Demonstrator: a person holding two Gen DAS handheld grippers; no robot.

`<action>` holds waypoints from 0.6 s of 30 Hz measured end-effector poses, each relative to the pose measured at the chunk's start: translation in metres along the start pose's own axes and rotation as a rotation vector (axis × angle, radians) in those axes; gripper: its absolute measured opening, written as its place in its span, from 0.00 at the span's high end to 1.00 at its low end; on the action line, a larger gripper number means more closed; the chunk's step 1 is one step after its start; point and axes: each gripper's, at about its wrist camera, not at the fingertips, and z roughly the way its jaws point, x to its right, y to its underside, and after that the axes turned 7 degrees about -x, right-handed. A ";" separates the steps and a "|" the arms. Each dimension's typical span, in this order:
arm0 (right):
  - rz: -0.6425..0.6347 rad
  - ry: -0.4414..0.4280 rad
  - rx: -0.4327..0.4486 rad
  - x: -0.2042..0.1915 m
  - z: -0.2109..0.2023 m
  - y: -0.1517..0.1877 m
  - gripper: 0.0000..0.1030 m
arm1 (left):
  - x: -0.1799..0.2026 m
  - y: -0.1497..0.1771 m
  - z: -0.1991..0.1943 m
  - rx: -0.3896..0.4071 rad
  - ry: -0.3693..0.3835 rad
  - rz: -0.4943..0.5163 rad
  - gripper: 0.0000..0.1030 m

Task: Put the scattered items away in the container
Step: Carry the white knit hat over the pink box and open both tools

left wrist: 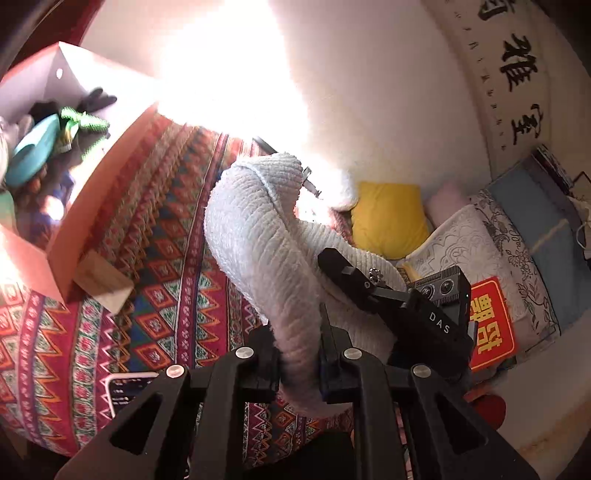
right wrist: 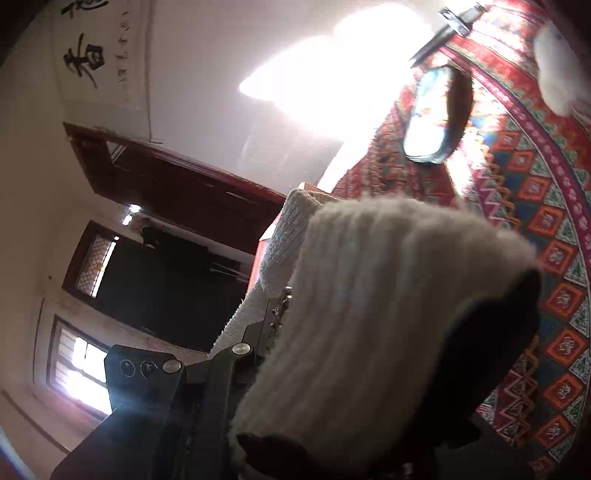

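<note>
**Q:** Both claws — what state were they in?

**A:** Left claw (left wrist: 300, 363) was clamped on a white ribbed knit cloth (left wrist: 258, 236), which rose from between my fingers and arched over to the right. My right claw (right wrist: 332, 369) was mostly buried under the same cloth (right wrist: 388, 295); its jaws were closed with the knit bunched at them. From the left camera I saw its black body (left wrist: 424, 306) pressed into the cloth.

**Q:** Surface and room?

**A:** A tablecloth (left wrist: 166, 258) in red, orange and green zigzags and diamonds covered the surface. The orange container (left wrist: 92, 192) stood at the left on it, white inside, already holding a teal item, a green-and-white checked ribbon and dark pieces. A pale wooden block (left wrist: 103, 284) lay against its outer wall. Behind were a white wall, a yellow cushion (left wrist: 388, 218) and patterned bedding. The right camera showed dark red-brown door frames (right wrist: 177, 184) and a bright window.

**Q:** Readable writing?

**A:** "DAS" in white on the right claw's body. A hanging scroll (left wrist: 517, 74) carried large black brush characters, and a red sign (left wrist: 491, 325) carried yellow ones.

**Q:** What was unclear?

**A:** Glare washed out the table's far edge. A phone (left wrist: 129, 391) was cut off behind my left claw. A glossy oval object (right wrist: 432, 114) and a metal tool (right wrist: 447, 26) lay on the tablecloth; I could not identify either.
</note>
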 end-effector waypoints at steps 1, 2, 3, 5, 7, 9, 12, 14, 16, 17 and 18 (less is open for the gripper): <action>-0.050 -0.002 0.004 -0.024 0.002 -0.002 0.86 | 0.005 -0.005 -0.018 0.035 0.000 0.022 0.89; -0.105 -0.001 0.010 -0.048 0.004 -0.003 0.86 | 0.008 -0.008 -0.038 0.069 -0.001 0.043 0.89; -0.161 -0.001 0.015 -0.073 0.007 -0.004 0.86 | 0.012 -0.015 -0.056 0.103 -0.007 0.064 0.89; -0.261 -0.002 0.025 -0.119 0.017 -0.006 0.86 | 0.017 -0.027 -0.092 0.168 -0.026 0.105 0.88; -0.336 -0.016 0.027 -0.157 0.028 -0.007 0.86 | 0.020 -0.037 -0.126 0.227 -0.048 0.141 0.88; -0.396 -0.040 0.022 -0.190 0.045 -0.009 0.86 | 0.018 -0.048 -0.155 0.281 -0.073 0.164 0.88; -0.450 -0.068 -0.002 -0.223 0.079 -0.009 0.86 | 0.002 -0.064 -0.186 0.334 -0.119 0.169 0.88; -0.463 -0.069 -0.027 -0.233 0.107 -0.010 0.86 | -0.019 -0.075 -0.197 0.347 -0.150 0.147 0.88; -0.461 -0.051 -0.055 -0.232 0.140 -0.011 0.86 | -0.049 -0.085 -0.198 0.342 -0.181 0.101 0.88; -0.452 -0.040 -0.076 -0.228 0.155 -0.010 0.86 | -0.067 -0.091 -0.194 0.335 -0.196 0.070 0.88; -0.438 -0.026 -0.099 -0.221 0.172 -0.010 0.86 | -0.088 -0.096 -0.189 0.329 -0.214 0.035 0.88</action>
